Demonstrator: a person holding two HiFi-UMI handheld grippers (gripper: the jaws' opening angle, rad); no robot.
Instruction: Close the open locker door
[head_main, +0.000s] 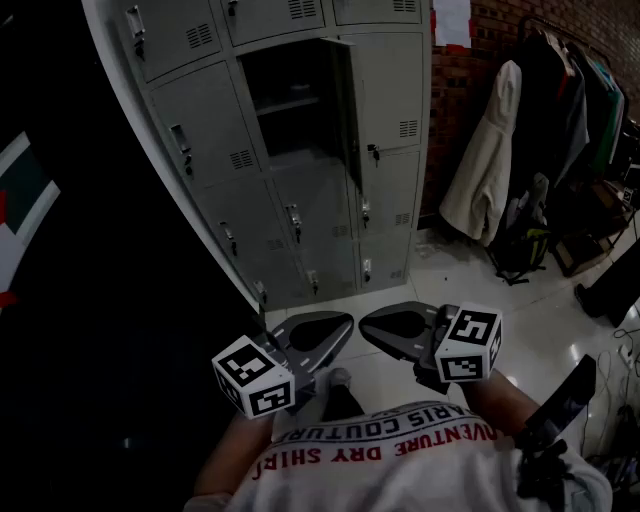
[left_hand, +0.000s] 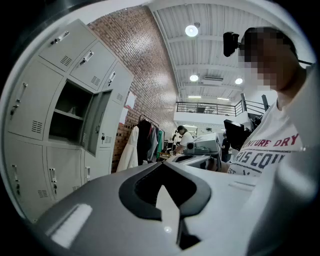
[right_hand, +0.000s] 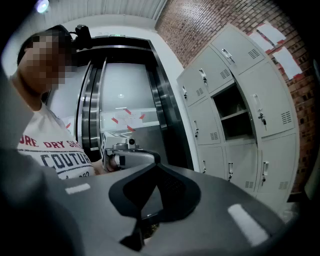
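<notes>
The locker bank (head_main: 300, 200) stands ahead of the person, with the brick wall (head_main: 455, 90) to its right. The open compartment (head_main: 285, 100) is in the middle column, and the open locker door (head_main: 346, 105) hangs at its right edge. Coats (head_main: 485, 160) hang right of the lockers. The left gripper (head_main: 335, 330) and right gripper (head_main: 385, 328) sit side by side above the floor (head_main: 560, 320), well apart from the lockers.
</notes>
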